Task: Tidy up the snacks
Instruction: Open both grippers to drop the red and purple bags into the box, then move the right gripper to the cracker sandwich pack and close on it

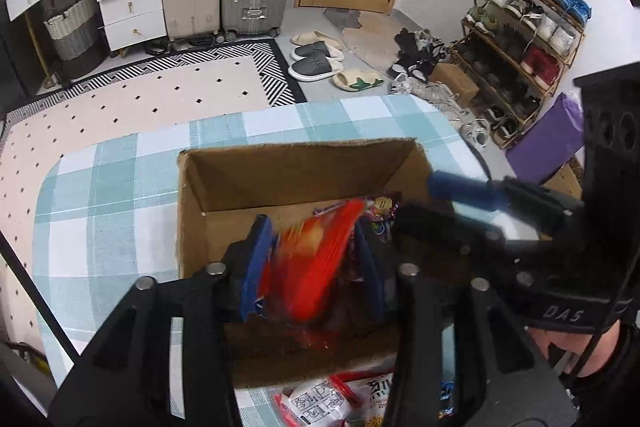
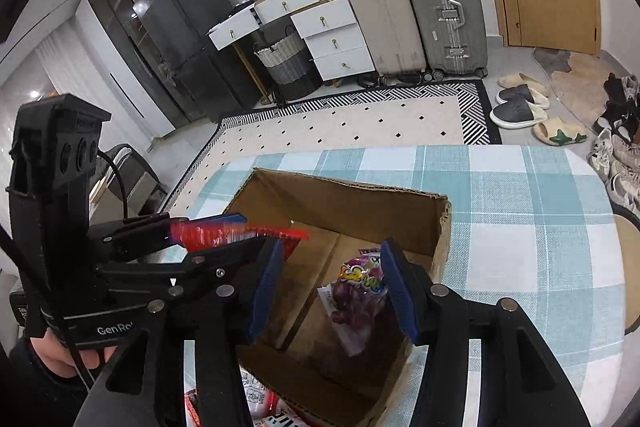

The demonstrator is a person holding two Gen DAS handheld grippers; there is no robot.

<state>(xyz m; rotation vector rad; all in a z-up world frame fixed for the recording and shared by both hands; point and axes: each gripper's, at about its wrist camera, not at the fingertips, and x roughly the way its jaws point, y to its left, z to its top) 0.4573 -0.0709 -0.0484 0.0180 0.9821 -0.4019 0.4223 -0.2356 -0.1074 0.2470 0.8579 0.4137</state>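
Note:
An open cardboard box (image 1: 224,179) (image 2: 442,227) stands on the checked tablecloth. My left gripper (image 1: 316,247) is shut on a red snack packet (image 1: 320,259) and holds it over the box's near left part; the packet is blurred. It also shows in the right wrist view (image 2: 228,235), pinched between the left fingers. My right gripper (image 2: 328,283) is open and empty above the box, over a purple snack bag (image 2: 360,291) that lies inside. Its blue fingertip (image 1: 460,189) shows in the left wrist view over the box's right wall.
More snack packets (image 1: 340,399) (image 2: 260,403) lie on the table in front of the box. The table (image 2: 540,227) extends to the right and behind. Beyond it are a rug, suitcases, drawers, slippers and a shoe rack (image 1: 520,39).

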